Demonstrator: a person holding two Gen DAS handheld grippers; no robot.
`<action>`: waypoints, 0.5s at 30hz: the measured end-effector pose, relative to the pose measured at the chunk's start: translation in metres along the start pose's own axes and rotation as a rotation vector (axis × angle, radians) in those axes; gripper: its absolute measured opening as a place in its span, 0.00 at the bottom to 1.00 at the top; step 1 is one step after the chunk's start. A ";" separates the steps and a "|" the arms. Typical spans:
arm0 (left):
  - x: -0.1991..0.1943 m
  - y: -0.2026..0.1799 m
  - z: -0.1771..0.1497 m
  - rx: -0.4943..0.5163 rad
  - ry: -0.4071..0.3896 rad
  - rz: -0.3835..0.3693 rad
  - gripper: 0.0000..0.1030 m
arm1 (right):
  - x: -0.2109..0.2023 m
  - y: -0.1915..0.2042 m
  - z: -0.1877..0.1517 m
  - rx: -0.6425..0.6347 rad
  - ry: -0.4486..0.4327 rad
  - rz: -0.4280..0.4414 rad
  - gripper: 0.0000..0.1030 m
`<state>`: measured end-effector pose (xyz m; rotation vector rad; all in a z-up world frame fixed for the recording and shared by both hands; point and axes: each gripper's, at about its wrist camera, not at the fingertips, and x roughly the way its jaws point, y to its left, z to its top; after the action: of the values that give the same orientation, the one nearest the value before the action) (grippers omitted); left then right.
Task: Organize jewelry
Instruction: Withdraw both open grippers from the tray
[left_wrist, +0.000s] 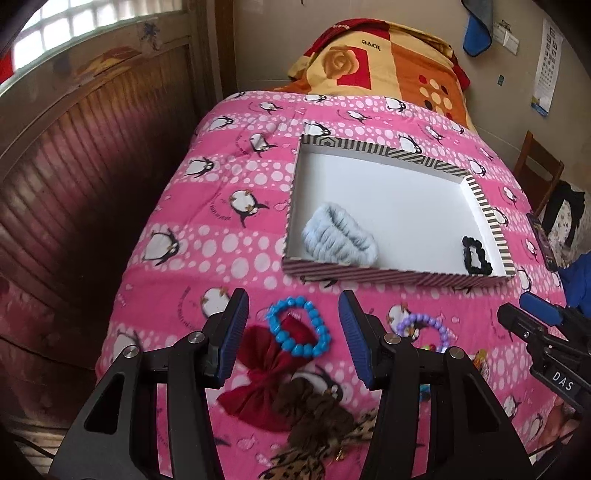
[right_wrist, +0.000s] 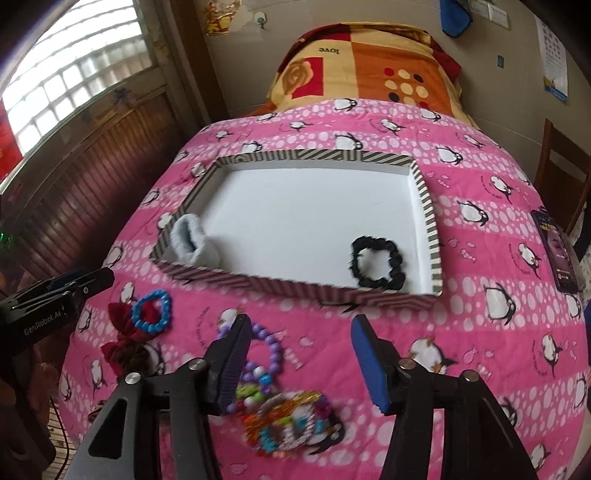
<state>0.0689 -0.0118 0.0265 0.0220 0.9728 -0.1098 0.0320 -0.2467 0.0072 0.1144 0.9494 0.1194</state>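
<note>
A shallow striped box (left_wrist: 484, 206) with a white floor lies on the pink penguin quilt. In it are a fluffy pale-blue band (left_wrist: 340, 236) and a black scrunchie (left_wrist: 476, 254). My left gripper (left_wrist: 293, 299) hovers open above a blue bead bracelet (left_wrist: 299, 326), a red bow (left_wrist: 266, 380) and a leopard-print scrunchie (left_wrist: 321, 424). My right gripper (right_wrist: 301, 325) is open over the quilt with nothing between its pads. Beside its left finger lie a purple bead bracelet (right_wrist: 273, 347) and a heap of colourful bracelets (right_wrist: 288, 421). The box (right_wrist: 424, 192) and black scrunchie (right_wrist: 376, 266) lie just beyond.
A phone (right_wrist: 557, 251) rests on the bed's right side. A folded orange and yellow blanket (left_wrist: 388, 62) sits at the far end. Wooden wall panelling (left_wrist: 74, 166) runs along the left, and a wooden chair (left_wrist: 539, 166) stands at the right.
</note>
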 end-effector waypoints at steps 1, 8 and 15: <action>-0.002 0.002 -0.003 -0.001 0.003 0.007 0.49 | -0.001 0.004 -0.003 -0.005 0.001 0.002 0.53; -0.013 0.014 -0.022 -0.017 0.004 0.017 0.49 | -0.009 0.025 -0.016 -0.019 -0.001 0.007 0.53; -0.024 0.020 -0.034 0.000 -0.022 0.032 0.49 | -0.014 0.036 -0.028 -0.020 0.001 0.003 0.53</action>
<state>0.0295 0.0122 0.0267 0.0364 0.9506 -0.0800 -0.0004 -0.2118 0.0075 0.0975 0.9488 0.1315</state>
